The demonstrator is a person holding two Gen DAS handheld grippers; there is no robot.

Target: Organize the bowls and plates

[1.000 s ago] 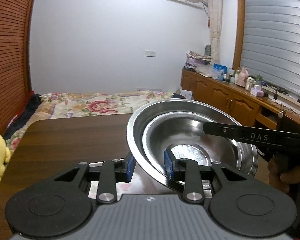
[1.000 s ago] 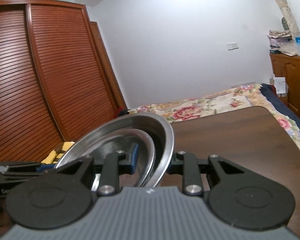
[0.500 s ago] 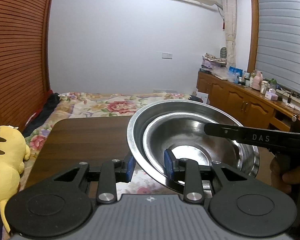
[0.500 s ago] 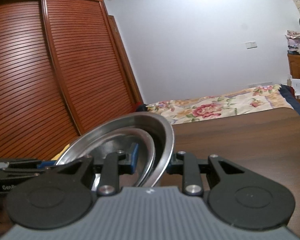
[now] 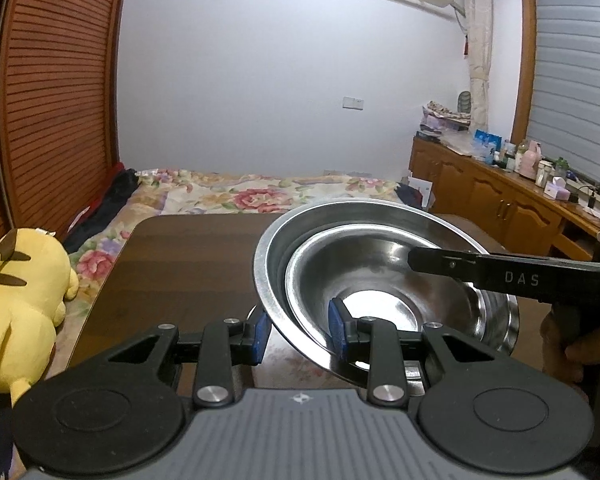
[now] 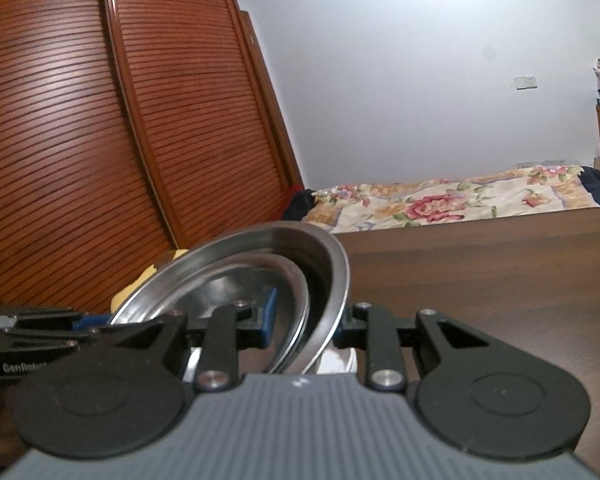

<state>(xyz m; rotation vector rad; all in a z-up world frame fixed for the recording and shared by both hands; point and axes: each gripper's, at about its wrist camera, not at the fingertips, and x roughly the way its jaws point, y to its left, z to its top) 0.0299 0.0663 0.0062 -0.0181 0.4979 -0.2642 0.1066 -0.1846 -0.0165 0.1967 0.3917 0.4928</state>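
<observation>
Right now I have both tools clamped on a nested pair of stainless steel bowls, a smaller one sitting inside a wider one. My left gripper is narrowed down on the near rim, one blue pad under the outer wall and the other pressed inside the inner bowl, so the pinch traps both layers together. My right gripper does the same on the opposite side: in its own view the rims pass between its pads at about 12 o'clock, and in the left view its black finger reaches in over the bowls from 3 o'clock. Neither tool is fully closed; each is stopped by the metal it bites.

I judge the two-sided hold is there because thin, slick steel would swing or slip from a single pinch, and gripping both walls keeps the inner bowl from sliding out. The stack looks lifted and tilted above the dark wooden table, which stretches away toward 12 o'clock and offers room to set it down. A yellow plush toy lies off the table edge at 9 o'clock, and a floral bedspread lies beyond.
</observation>
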